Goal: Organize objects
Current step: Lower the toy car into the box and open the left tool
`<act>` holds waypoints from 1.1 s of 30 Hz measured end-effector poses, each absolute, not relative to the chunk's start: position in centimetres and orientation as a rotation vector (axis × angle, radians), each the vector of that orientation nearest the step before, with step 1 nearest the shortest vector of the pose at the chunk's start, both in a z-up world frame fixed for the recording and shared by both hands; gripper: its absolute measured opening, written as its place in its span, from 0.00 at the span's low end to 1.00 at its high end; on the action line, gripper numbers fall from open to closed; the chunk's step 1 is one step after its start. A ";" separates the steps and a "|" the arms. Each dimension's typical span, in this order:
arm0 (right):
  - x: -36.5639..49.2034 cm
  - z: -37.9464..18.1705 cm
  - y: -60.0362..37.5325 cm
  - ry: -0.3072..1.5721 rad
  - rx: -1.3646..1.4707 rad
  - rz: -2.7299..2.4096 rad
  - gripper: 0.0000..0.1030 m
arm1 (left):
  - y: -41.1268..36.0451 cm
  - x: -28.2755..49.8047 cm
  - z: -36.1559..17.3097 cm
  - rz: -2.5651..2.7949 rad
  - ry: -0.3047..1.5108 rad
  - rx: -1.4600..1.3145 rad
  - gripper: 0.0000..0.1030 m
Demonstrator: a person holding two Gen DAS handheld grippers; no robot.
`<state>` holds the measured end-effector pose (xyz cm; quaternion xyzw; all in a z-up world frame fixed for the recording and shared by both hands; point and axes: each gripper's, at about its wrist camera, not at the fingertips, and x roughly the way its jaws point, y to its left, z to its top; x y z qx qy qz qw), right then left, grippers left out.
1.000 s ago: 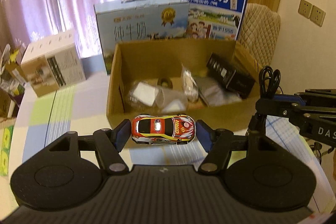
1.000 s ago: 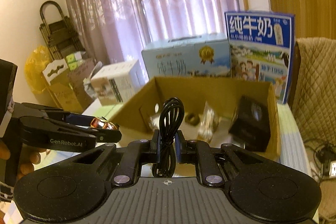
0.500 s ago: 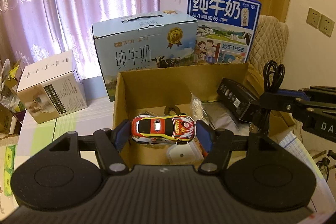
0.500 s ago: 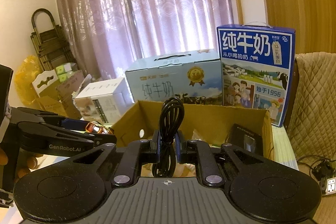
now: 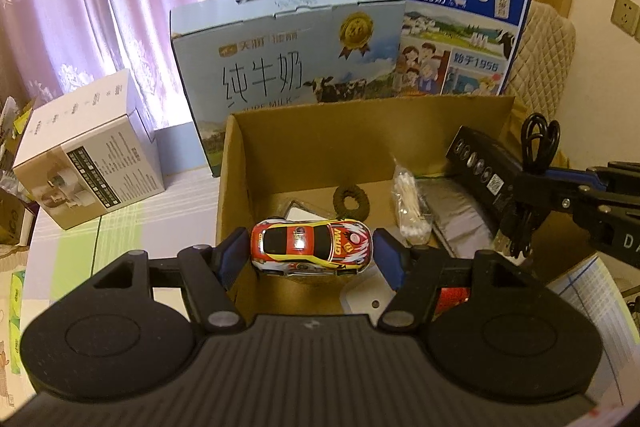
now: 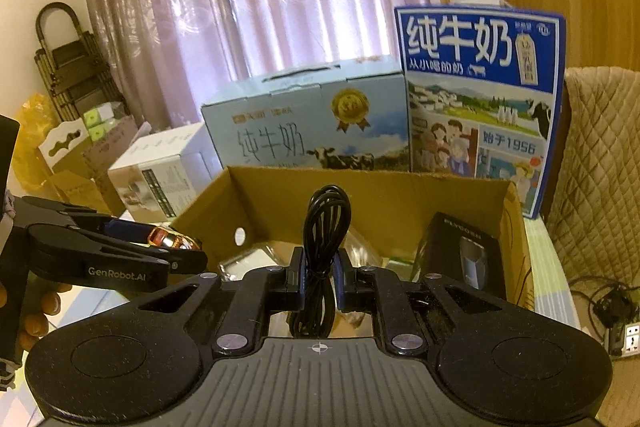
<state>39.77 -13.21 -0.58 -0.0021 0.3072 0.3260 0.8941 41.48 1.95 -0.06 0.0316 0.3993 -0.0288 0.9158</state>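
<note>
Left gripper [image 5: 311, 255] pinching toy car [image 5: 311, 247] above cardboard box [image 5: 360, 135] near edge, right gripper [image 6: 319, 277] clamped on coiled black cable [image 6: 325, 227] over box's right side.

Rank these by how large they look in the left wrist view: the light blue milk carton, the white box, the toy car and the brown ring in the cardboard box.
1. light blue milk carton
2. white box
3. toy car, though it sits nearest the camera, which inflates it
4. brown ring
</note>
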 end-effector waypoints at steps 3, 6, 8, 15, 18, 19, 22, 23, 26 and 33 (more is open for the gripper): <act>40.2 -1.1 -13.2 0.649 -0.004 0.669 0.10 | 2.0 42.1 -0.6 -0.060 0.837 0.073 0.62; 40.6 -1.5 -13.3 0.658 -0.003 0.663 0.10 | 1.9 42.7 -1.1 -0.061 0.848 0.084 0.62; 40.8 -1.6 -13.3 0.661 -0.004 0.661 0.10 | 1.9 43.0 -1.3 -0.060 0.854 0.088 0.62; 41.3 -2.0 -13.2 0.673 -0.006 0.657 0.10 | 1.8 43.6 -2.1 -0.067 0.873 0.099 0.62; 41.5 -2.2 -13.1 0.677 -0.008 0.655 0.10 | 1.8 43.7 -2.4 -0.071 0.881 0.099 0.62; 41.5 -2.3 -13.1 0.678 -0.007 0.655 0.10 | 1.8 43.8 -2.4 -0.071 0.882 0.100 0.64; 41.6 -2.4 -13.1 0.681 -0.007 0.655 0.10 | 1.9 43.7 -2.6 -0.069 0.881 0.107 0.72; 41.7 -2.4 -13.1 0.681 -0.008 0.654 0.10 | 1.9 43.7 -2.6 -0.069 0.882 0.109 0.73; 41.8 -2.5 -13.1 0.683 -0.007 0.654 0.10 | 1.9 43.7 -2.6 -0.069 0.882 0.107 0.73; 42.0 -2.7 -13.0 0.688 -0.008 0.652 0.10 | 2.0 43.8 -2.6 -0.062 0.883 0.105 0.73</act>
